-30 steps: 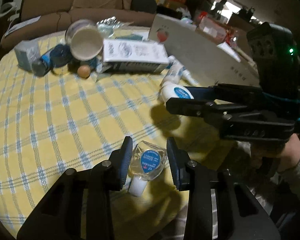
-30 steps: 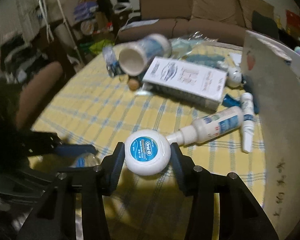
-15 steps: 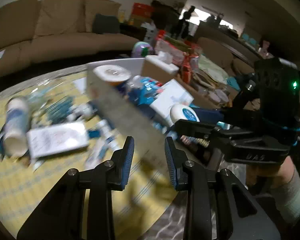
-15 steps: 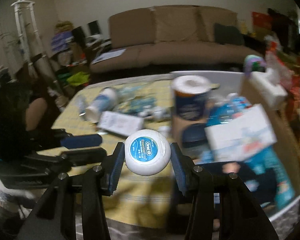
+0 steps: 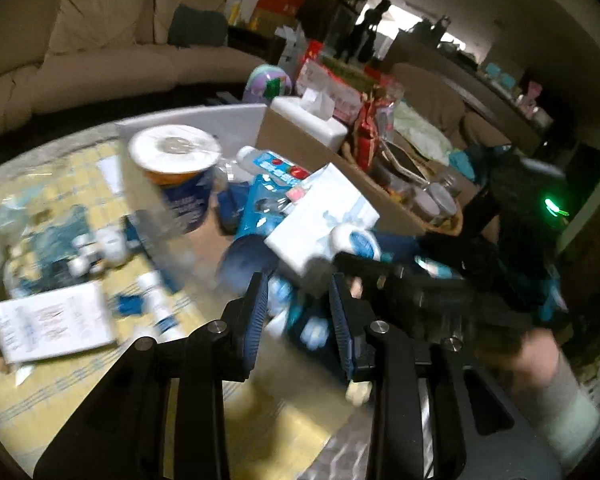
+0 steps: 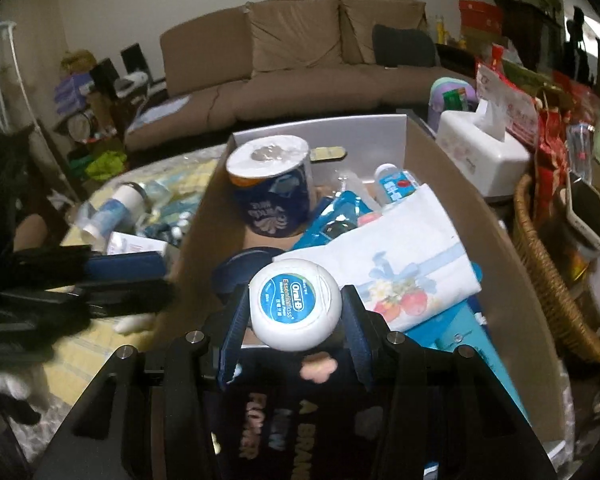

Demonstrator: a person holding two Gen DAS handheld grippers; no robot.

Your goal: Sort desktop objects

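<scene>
My right gripper (image 6: 295, 309) is shut on a round white Oral-B floss case (image 6: 296, 309) and holds it above the open cardboard box (image 6: 476, 204). The box holds a toilet roll (image 6: 270, 186), a white floral pack (image 6: 404, 266), blue packets and a dark cloth. In the left wrist view my left gripper (image 5: 298, 312) is open with nothing between its fingers, over the box's near side. The floss case (image 5: 356, 242) and the right gripper (image 5: 412, 280) show just to its right. The view is blurred.
A white carton (image 5: 52, 326), a small white bottle (image 5: 160, 304) and other items lie on the yellow checked tablecloth (image 5: 32, 396) left of the box. A tissue box (image 6: 484, 152) and a wicker basket (image 6: 548, 280) stand to the right. A sofa is behind.
Both grippers swung right from the tablecloth to the box. The right one still holds the floss case. The small blue-labelled bottle between the left fingers a second ago is no longer there.
</scene>
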